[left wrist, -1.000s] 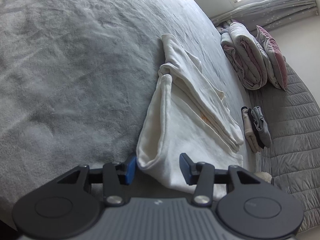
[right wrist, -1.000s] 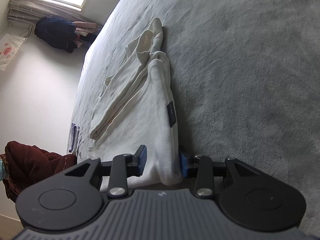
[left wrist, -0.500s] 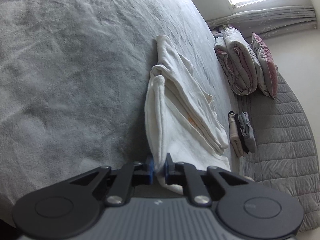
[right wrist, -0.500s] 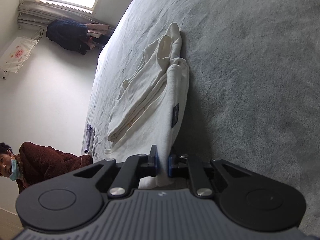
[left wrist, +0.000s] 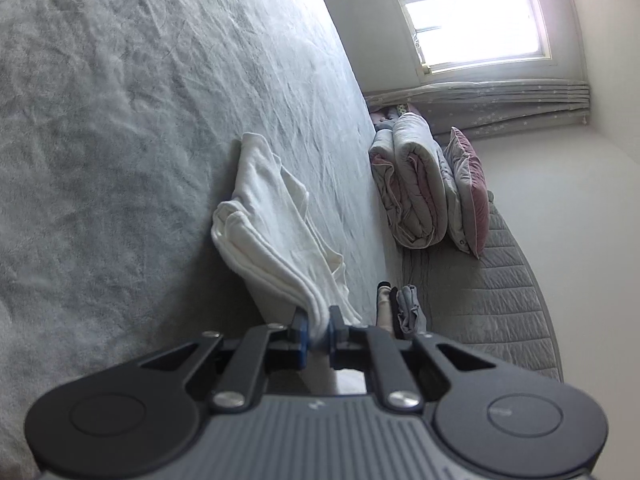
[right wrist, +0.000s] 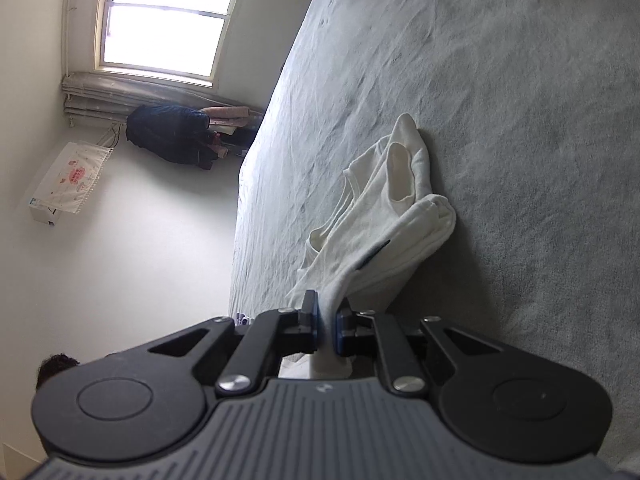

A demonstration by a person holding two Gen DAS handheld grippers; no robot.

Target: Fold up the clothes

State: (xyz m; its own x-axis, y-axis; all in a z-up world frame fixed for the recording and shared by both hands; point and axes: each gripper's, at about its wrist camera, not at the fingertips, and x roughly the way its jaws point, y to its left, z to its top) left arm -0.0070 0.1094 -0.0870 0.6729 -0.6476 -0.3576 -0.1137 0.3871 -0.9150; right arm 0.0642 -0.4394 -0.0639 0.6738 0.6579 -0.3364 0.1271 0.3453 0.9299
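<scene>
A cream white garment (left wrist: pixel 276 232) lies partly folded on the grey bed cover (left wrist: pixel 120 128). Its near end is raised off the bed. My left gripper (left wrist: pixel 317 322) is shut on one near corner of it. In the right wrist view the same white garment (right wrist: pixel 384 224) shows a small dark label, and my right gripper (right wrist: pixel 327 320) is shut on the other near corner. The far end still rests on the bed cover (right wrist: pixel 520 120), bunched up. Cloth hangs down between both pairs of fingers.
A rolled quilt (left wrist: pixel 412 188) and a pink pillow (left wrist: pixel 468 196) lie at the bed's far side. A small stack of folded clothes (left wrist: pixel 400 308) sits near the left gripper. A dark jacket (right wrist: pixel 168 136) hangs by the window. A person's head (right wrist: pixel 56 368) shows at lower left.
Both grippers went from open around the garment's near edge to shut on it, then lifted. The near end has risen off the bed and the cloth is drawn toward the far end.
</scene>
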